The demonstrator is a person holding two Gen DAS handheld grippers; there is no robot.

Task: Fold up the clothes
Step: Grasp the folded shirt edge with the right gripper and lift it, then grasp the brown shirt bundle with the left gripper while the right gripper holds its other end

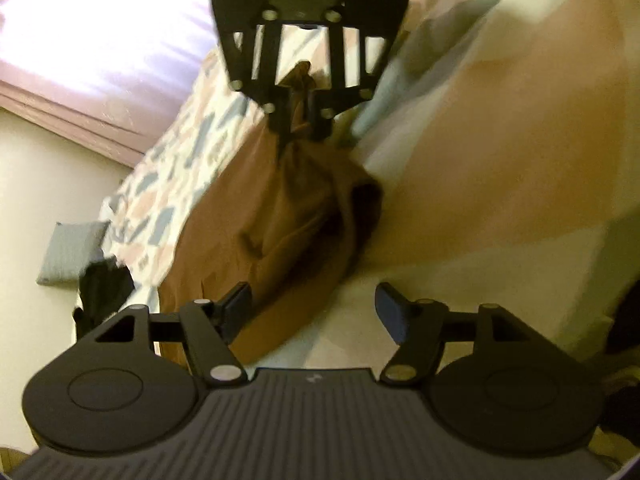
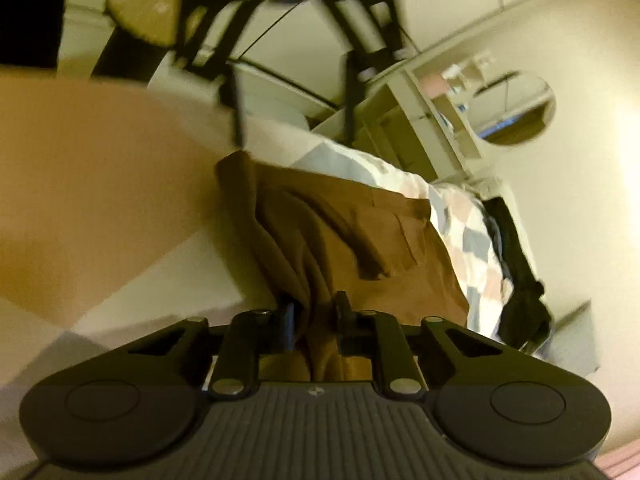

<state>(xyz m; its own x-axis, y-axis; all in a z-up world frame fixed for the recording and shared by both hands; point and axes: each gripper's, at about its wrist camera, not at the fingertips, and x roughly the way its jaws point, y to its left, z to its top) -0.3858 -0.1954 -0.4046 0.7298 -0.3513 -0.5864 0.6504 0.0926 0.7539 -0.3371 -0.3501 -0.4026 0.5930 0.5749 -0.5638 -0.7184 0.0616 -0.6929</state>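
A patterned bedspread carries the brown garment, which runs lengthwise between the two grippers. The right gripper pinches its bunched near end. The left gripper stands open and empty above the opposite end, nearest that free edge.

A: From my feed, the garment reads plain brown. Both the left gripper and the right gripper are black.

B: And the bedcover under the garment?

A: Cream, with peach and grey-blue patches. Beside the garment's far edge I note a black cloth.
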